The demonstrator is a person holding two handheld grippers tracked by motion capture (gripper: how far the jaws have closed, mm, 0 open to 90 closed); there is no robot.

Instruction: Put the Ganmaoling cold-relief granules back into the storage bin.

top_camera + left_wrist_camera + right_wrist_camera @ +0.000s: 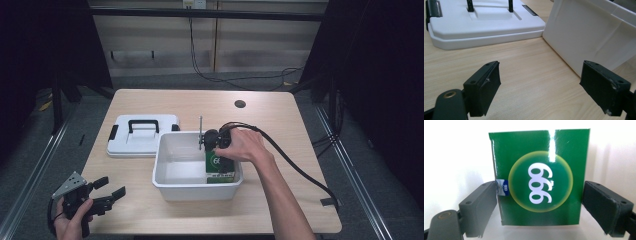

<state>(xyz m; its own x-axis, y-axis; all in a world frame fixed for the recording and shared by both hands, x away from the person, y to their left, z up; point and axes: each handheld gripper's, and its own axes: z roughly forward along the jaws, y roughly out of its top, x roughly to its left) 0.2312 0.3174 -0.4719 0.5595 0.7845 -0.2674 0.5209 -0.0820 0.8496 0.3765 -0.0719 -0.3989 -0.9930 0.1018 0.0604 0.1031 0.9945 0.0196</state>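
Right tool (pixel 220 156) reaches down into the white bin (pixel 165 150), which sits near the middle of the bench (pixel 280 120), slightly toward the front edge. The green box (pixel 220 167) stands in the bin's right front corner, against the right wall. In the high view its long axis looks roughly upright, top under the hand (pixel 245 145).

Right gripper view: box (pixel 540 187) sits between the two jaws, broad glossy face to the camera. The printed white digits in a yellow-rimmed circle run sideways, so the print axis lies across the jaw line. A small blue label (pixel 504 187) is on the left edge, at the left jaw. The left jaw touches that edge; the right jaw looks to be at the opposite edge, contact there not certain. So: right tool (pixel 540 195) closed to about box width, gripping or close to it. The box surface is smooth card with a bright glare stripe. The bin interior is plain white plastic.

Left tool (pixel 107 192) is held at the front left corner of the bench, jaws spread wide, nothing between them. Left gripper view: tool (pixel 540 80) is over bare wood-grain bench, with the bin's outer wall (pixel 586 37) to the right. The white lid (pixel 481 27) with black handle and clasps lies flat ahead, just beside the bin.

The high view shows the lid (pixel 142 136) on the bin's left, toward the left edge.
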